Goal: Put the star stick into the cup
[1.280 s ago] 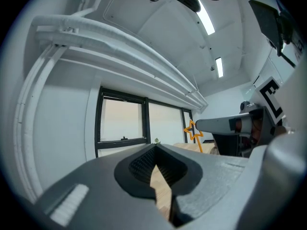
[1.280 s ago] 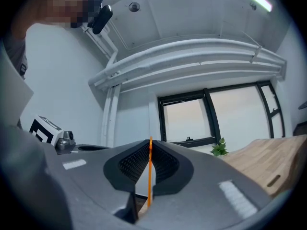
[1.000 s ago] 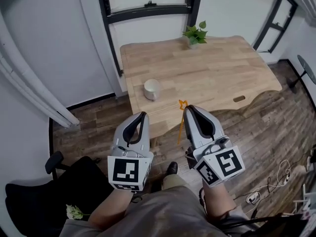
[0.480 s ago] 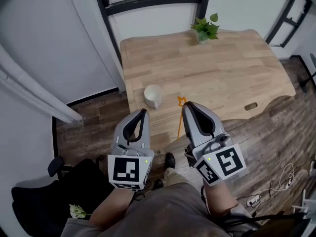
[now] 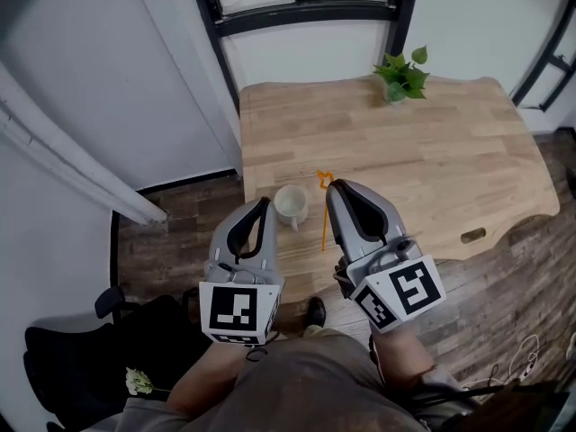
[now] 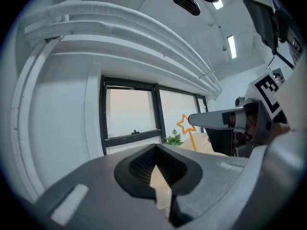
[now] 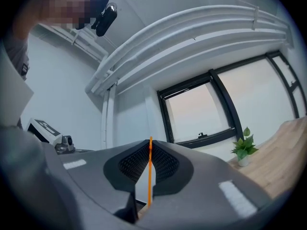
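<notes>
Right gripper (image 5: 337,189) is clamping the star stick (image 5: 325,214) between its closed jaws; in the right gripper view the thin orange shaft is running straight up through the dark ribbed pads (image 7: 132,164) and poking just past the tips. From the head view the stick is slanting down and toward the person beside the gripper's inner side, with its outlined star head (image 5: 324,179) sitting just off the jaw tips, over the near part of the table (image 5: 432,165).

The cup (image 5: 291,204) is standing upright on the table's near edge, just left of the star and between the two grippers' tips. It is white and round, with a small handle facing the stick.

Left gripper (image 5: 264,204) is hovering beside the cup on its other side, jaws pressed together at the tips and holding nothing.

Each gripper is carrying a cube with black-and-white square markers (image 5: 400,292), and the right cube's upper face is showing blocky shapes.

The grippers' shells are smooth grey plastic. The table is pale wood with visible grain and rounded corners, and a small leafy plant (image 5: 402,72) is sitting at its far edge. The floor (image 5: 175,232) below is dark wood plank
</notes>
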The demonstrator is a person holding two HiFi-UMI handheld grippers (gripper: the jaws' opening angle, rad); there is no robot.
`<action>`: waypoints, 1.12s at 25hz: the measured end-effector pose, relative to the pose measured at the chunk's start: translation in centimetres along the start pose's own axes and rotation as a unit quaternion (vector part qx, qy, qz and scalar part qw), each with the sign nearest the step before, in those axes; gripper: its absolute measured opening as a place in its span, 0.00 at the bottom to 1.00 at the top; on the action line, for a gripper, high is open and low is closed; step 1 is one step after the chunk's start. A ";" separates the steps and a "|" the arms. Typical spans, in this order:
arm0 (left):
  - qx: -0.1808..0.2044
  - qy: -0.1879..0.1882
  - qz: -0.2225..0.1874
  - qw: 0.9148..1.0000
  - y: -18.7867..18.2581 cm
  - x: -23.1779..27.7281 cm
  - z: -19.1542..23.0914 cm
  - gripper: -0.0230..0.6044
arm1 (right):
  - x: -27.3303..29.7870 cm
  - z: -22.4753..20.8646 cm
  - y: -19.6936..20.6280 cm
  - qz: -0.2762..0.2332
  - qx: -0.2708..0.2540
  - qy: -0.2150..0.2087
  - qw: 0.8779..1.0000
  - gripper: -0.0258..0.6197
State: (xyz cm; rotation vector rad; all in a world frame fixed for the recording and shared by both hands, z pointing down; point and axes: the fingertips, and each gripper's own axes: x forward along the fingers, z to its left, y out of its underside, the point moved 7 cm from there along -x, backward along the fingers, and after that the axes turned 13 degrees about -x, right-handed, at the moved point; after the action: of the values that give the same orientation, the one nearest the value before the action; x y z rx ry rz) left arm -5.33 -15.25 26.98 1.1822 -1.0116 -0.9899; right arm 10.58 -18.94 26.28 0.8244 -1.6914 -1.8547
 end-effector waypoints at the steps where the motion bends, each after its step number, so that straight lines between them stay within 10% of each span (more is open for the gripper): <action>1: 0.002 -0.007 -0.006 1.000 -0.3 0.2 0.2 0.04 | 0.6 -0.3 -0.3 -0.006 -0.002 -0.006 1.000 0.10; 28: -0.027 -0.061 -0.004 0.998 0.0 4.6 11.1 0.04 | 12.6 -1.1 1.4 -0.004 -0.003 -0.033 0.999 0.10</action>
State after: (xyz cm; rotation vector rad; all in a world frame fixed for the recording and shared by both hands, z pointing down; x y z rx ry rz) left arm -14.90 -22.39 28.51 1.0929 -1.0702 -1.1001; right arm 2.58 -28.77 26.28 0.7768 -1.7245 -1.9119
